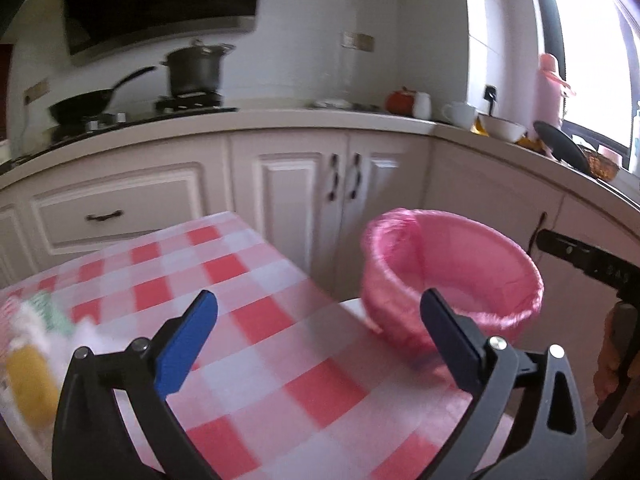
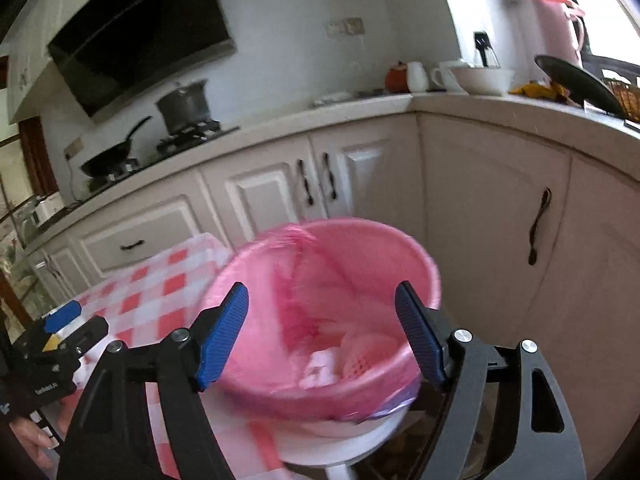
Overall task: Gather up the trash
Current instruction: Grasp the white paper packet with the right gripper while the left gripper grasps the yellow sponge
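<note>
A bin lined with a pink bag (image 2: 420,256) stands by the right edge of the red-and-white checked table (image 1: 256,280). White crumpled paper (image 2: 320,364) and a pale mesh piece (image 2: 360,356) lie inside it. My right gripper (image 2: 322,292) hovers open over the bin's mouth with nothing between its blue pads. My left gripper (image 1: 320,300) is wide open and empty above the table, with the bin (image 1: 400,232) off to its right. Blurred trash lies at the table's left: a yellow piece (image 1: 30,376) and white-green wrappers (image 1: 44,312).
White cabinets (image 1: 288,200) and a counter run behind the table and bin. A wok (image 1: 80,106) and a pot (image 1: 196,70) sit on the stove; bowls, a cup (image 1: 460,114) and a pink flask (image 1: 550,88) stand near the window. A hand (image 2: 36,440) grips the left tool.
</note>
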Available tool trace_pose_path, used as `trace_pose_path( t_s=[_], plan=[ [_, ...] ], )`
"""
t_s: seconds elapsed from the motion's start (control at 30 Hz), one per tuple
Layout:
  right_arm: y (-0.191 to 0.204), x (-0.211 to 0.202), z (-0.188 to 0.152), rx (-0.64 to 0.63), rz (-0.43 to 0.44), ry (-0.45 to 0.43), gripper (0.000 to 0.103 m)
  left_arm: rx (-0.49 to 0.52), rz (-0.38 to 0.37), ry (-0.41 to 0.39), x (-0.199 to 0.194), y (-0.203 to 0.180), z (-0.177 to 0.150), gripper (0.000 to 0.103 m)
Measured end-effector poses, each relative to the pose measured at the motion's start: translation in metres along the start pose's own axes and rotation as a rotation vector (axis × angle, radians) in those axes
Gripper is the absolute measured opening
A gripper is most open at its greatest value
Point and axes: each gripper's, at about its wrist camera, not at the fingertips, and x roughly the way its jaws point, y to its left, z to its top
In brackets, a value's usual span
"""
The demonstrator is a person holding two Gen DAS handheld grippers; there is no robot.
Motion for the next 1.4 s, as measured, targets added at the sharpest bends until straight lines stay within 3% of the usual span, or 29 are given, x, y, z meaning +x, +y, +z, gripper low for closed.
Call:
trace_pose_path(
  t_s=[0.33,0.63,0.77,0.87,1.07,1.4],
  plan=[
    [0.105,-0.007,-0.042,-0.058,0.157,0.063,0.072,-0.051,0.201,0.052,-0.084,0.076,-0.053,0.098],
    [0.219,0.006,-0.094,-0.194,0.319,0.192,0.072,-0.129,0.463,0.046,-0.175,0.161,-0.107,0.098],
    [0.271,0.006,-0.117,-0.268,0.395,0.237,0.072,-0.162,0.570,0.074,-0.196,0.200,-0.119,0.091],
    [0.308,0.003,-0.135,-0.342,0.444,0.258,0.072,-0.196,0.611,0.095,-0.206,0.226,-0.126,0.084],
    [0.367,0.001,-0.160,-0.446,0.504,0.277,0.072,-0.222,0.682,0.109,-0.225,0.259,-0.139,0.084],
    [0.429,0.021,-0.182,-0.527,0.453,0.338,0.072,-0.256,0.684,0.154,-0.233,0.279,-0.155,0.080]
  ],
)
